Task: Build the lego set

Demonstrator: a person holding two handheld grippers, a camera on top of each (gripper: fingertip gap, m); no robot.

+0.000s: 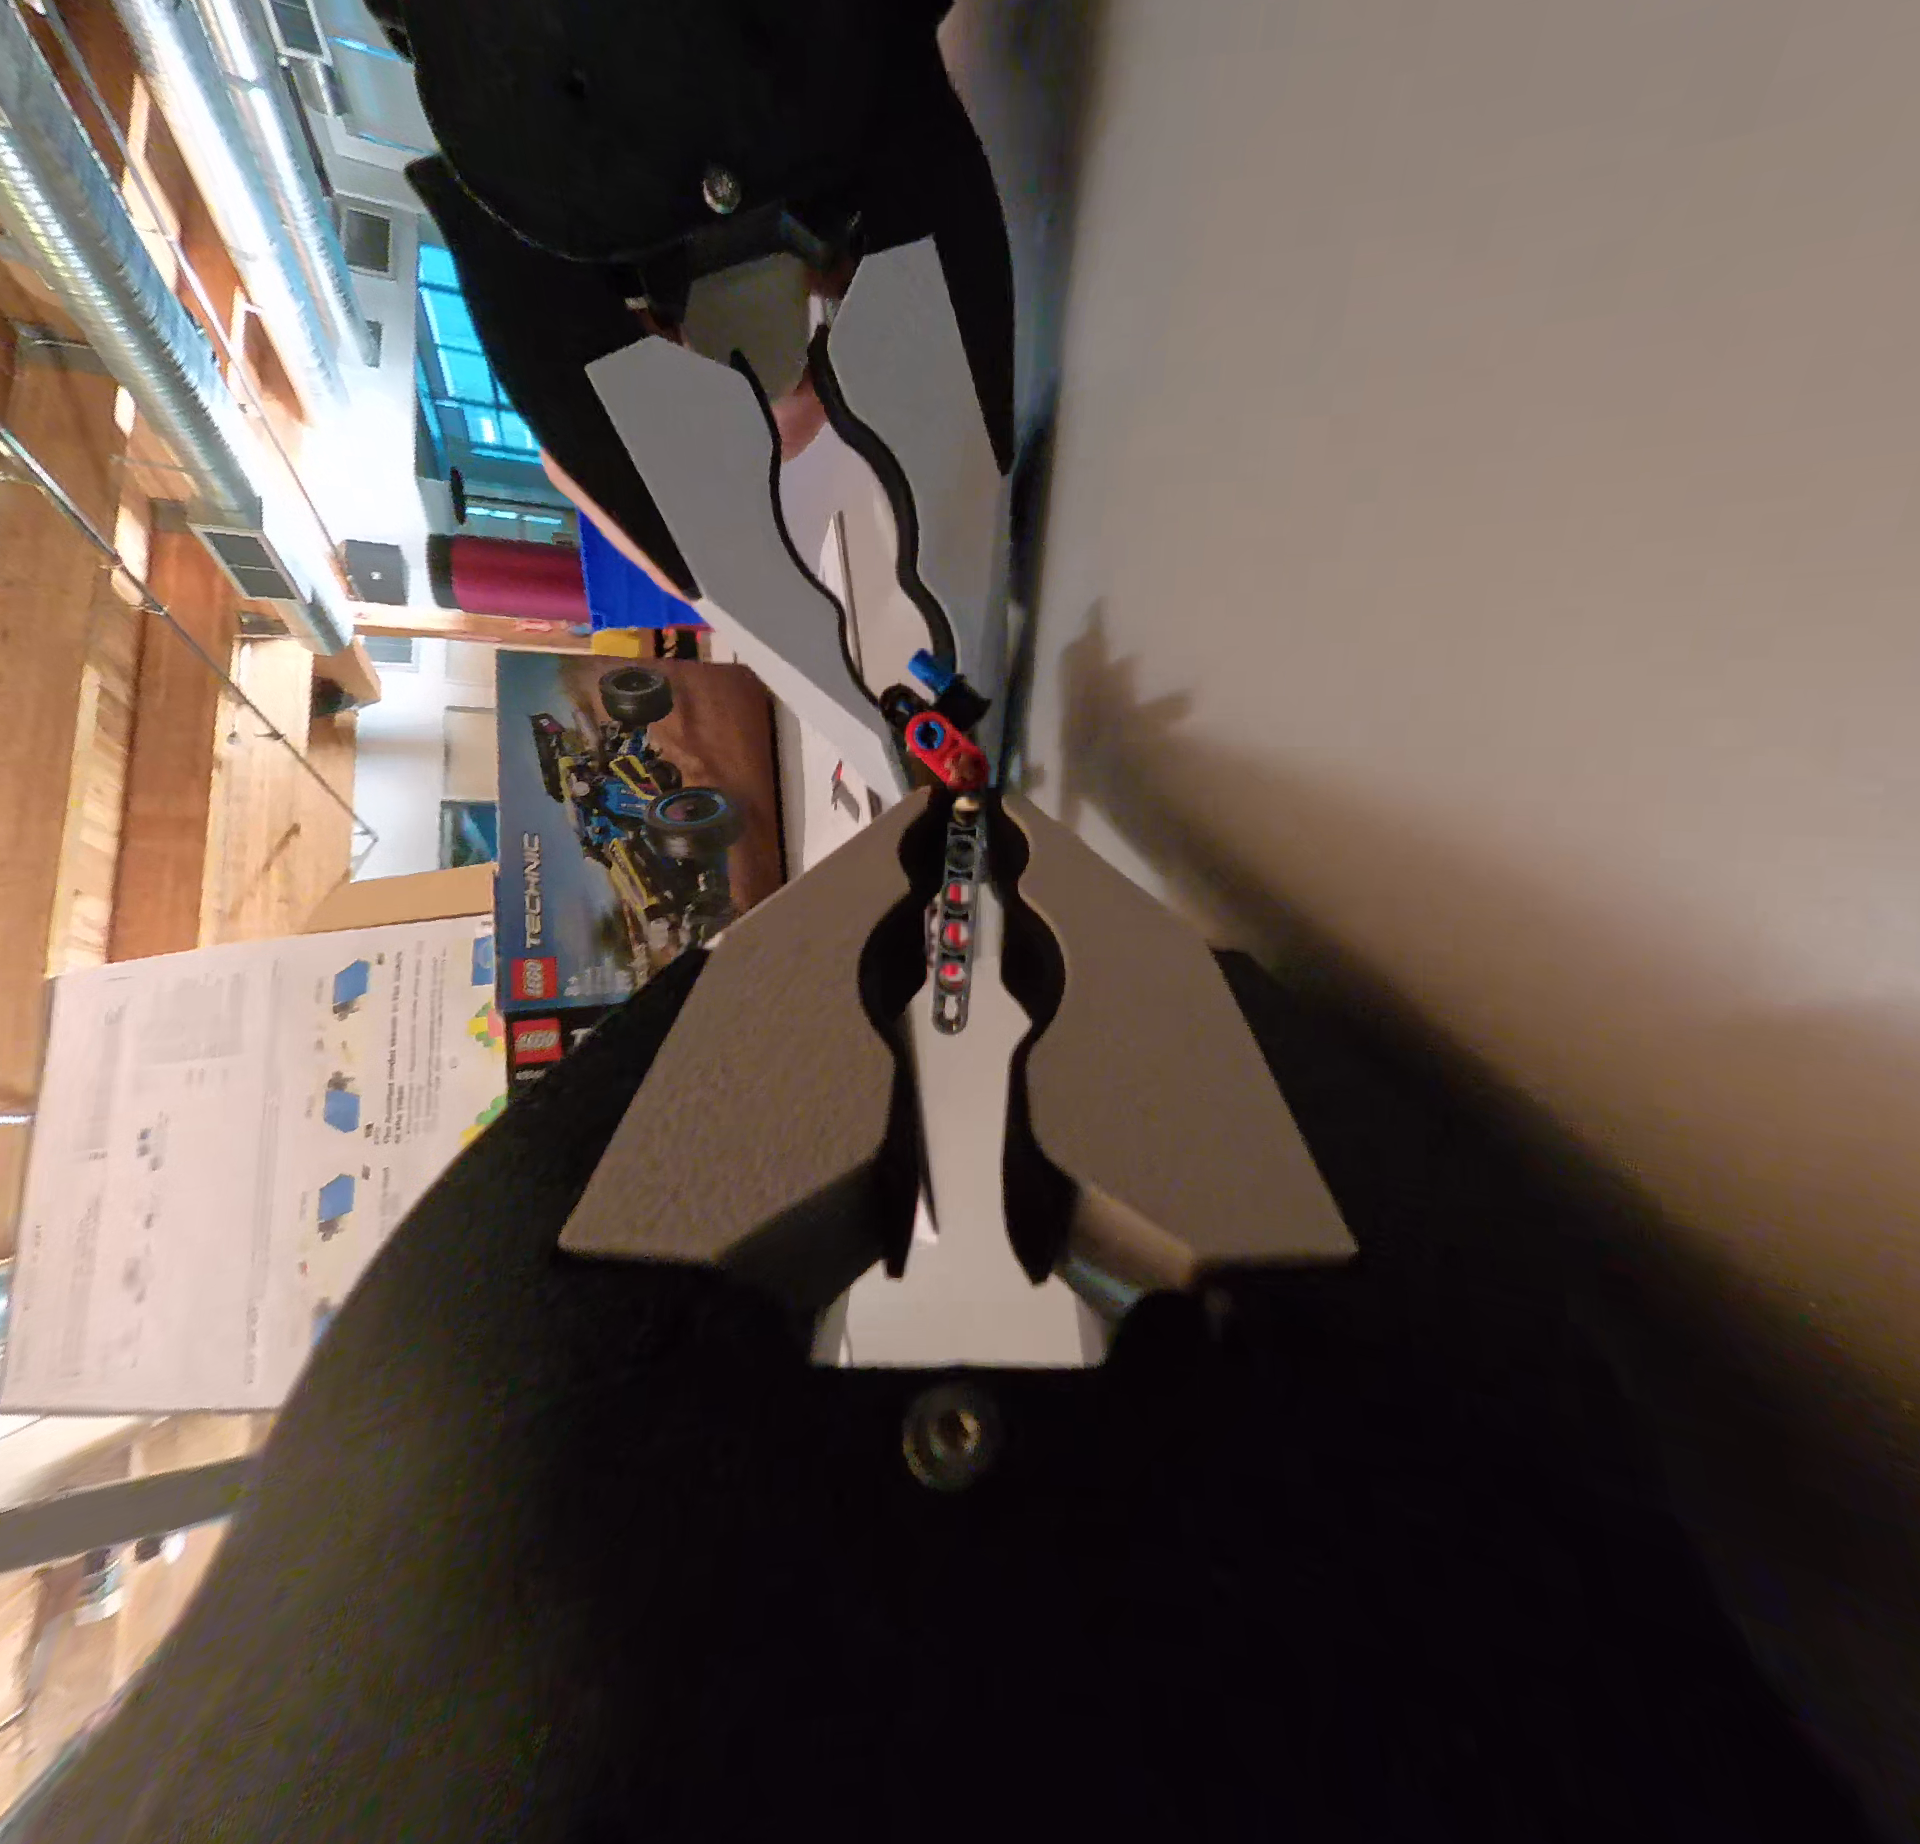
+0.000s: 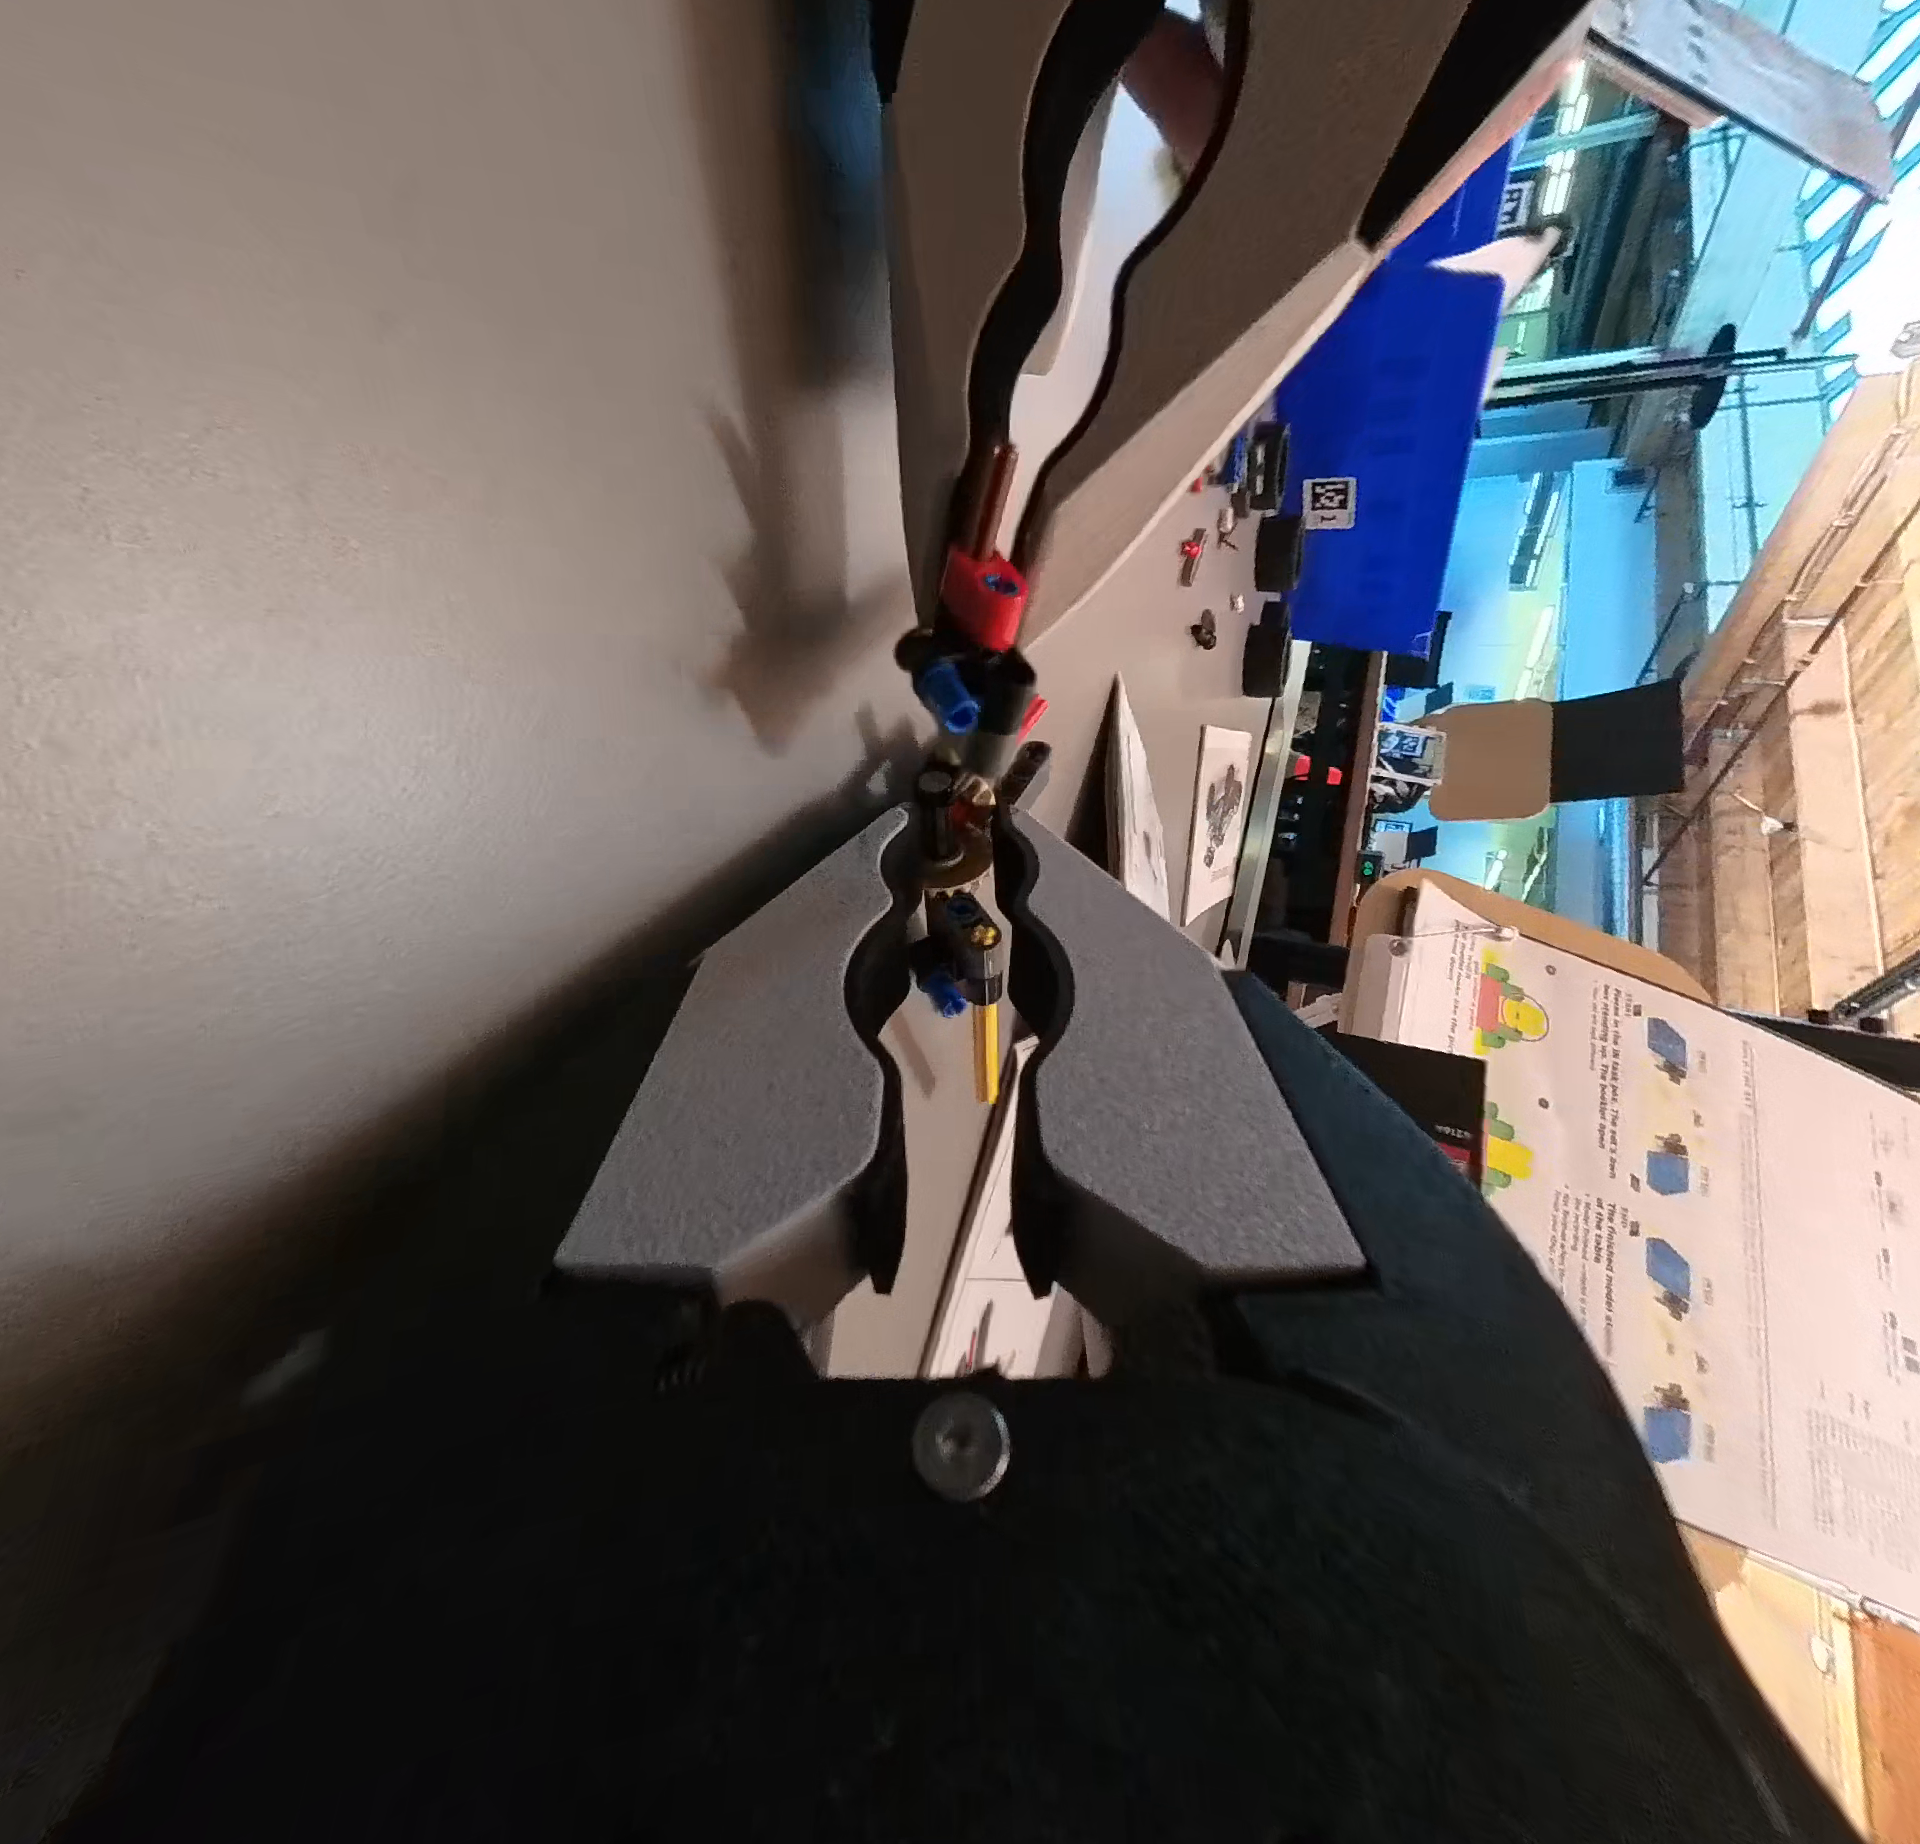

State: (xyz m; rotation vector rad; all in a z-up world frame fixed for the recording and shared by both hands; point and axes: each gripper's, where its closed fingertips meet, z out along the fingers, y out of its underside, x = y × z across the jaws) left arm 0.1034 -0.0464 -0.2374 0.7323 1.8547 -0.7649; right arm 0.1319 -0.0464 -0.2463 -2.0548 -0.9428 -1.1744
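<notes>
White table (image 1: 1455,444), lego box (image 1: 634,818), instruction sheet (image 1: 239,1150) beside grippers, loose parts (image 2: 1262,589) beyond

A boxed set (image 1: 634,828) left of the left claw bears printed branding; instruction sheets (image 2: 1704,1223) right of the right claw carry small print.

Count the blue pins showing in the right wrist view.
2. One blue pin sits just under the red connector; the other is inside the right gripper, beside the yellow axle. More may be hidden.
</notes>
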